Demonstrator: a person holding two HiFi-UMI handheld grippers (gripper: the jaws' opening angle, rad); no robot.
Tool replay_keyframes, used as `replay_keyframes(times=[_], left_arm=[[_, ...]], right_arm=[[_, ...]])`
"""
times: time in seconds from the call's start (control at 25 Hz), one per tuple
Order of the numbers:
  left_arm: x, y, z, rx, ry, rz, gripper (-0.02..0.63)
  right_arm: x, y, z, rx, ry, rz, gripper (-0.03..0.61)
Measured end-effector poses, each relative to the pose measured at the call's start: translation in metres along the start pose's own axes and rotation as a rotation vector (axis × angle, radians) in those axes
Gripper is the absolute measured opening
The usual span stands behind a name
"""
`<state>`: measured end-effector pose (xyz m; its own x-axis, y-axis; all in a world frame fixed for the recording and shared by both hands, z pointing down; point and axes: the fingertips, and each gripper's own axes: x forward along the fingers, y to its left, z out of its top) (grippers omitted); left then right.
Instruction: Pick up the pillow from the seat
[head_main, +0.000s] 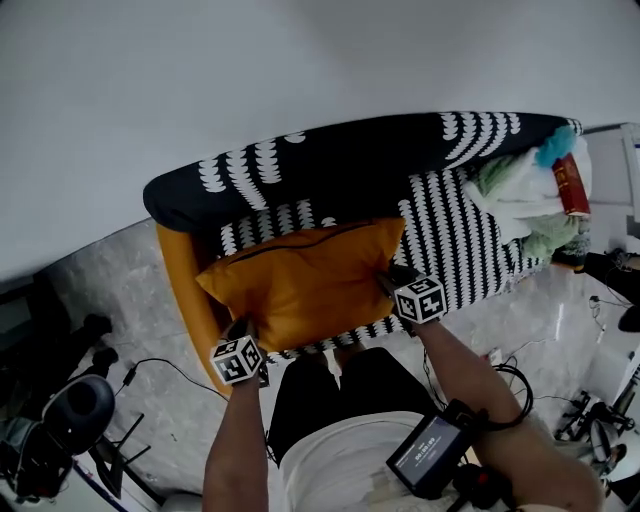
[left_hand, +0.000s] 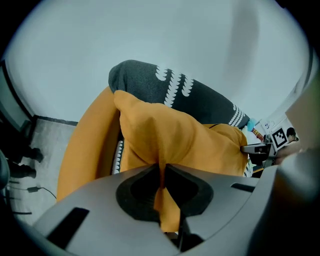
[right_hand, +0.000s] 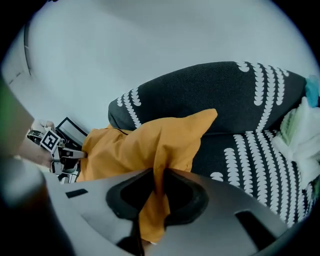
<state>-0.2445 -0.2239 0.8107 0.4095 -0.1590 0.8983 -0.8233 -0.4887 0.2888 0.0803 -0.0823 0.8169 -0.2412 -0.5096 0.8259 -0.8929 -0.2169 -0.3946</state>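
An orange pillow (head_main: 305, 282) lies on the black seat (head_main: 455, 235) with white scallop patterns, against the backrest. My left gripper (head_main: 243, 340) is at the pillow's near left corner, shut on a fold of the orange fabric (left_hand: 162, 165). My right gripper (head_main: 393, 282) is at the pillow's right edge, shut on a pinch of the same pillow (right_hand: 159, 170). In both gripper views the cloth runs down between the closed jaws. The pillow (left_hand: 180, 137) bulges up ahead of the left jaws, and in the right gripper view the pillow (right_hand: 150, 140) rises to a pointed corner.
An orange side panel (head_main: 185, 290) bounds the seat's left end. A heap of light cloths and a red item (head_main: 535, 195) sits at the seat's right end. Cables and dark equipment (head_main: 70, 410) lie on the grey floor at left and right. A white wall rises behind.
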Motion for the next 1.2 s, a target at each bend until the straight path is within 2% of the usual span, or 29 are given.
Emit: replay_keyframes(times=[0.2,0.48,0.88,1.2], left_arm=[[-0.019,-0.019,-0.002,0.031,-0.008,0.012,0.041],[-0.049,-0.039,0.008,0.054,-0.054,0.022,0.035],[-0.103,-0.066,0.044,0.086,-0.179,0.013,0.029],[-0.139,-0.078,0.053,0.178,-0.207,-0.022,0.029]], right_arm=[[-0.025,-0.003,-0.002,-0.005,-0.024,0.015,0.074],[-0.056,0.0,0.013,-0.035,-0.09,0.042,0.063],[-0.109,0.014,0.056,-0.09,-0.218,0.062,0.055],[-0.147,0.028,0.052,-0.076,-0.255,0.056,0.055]])
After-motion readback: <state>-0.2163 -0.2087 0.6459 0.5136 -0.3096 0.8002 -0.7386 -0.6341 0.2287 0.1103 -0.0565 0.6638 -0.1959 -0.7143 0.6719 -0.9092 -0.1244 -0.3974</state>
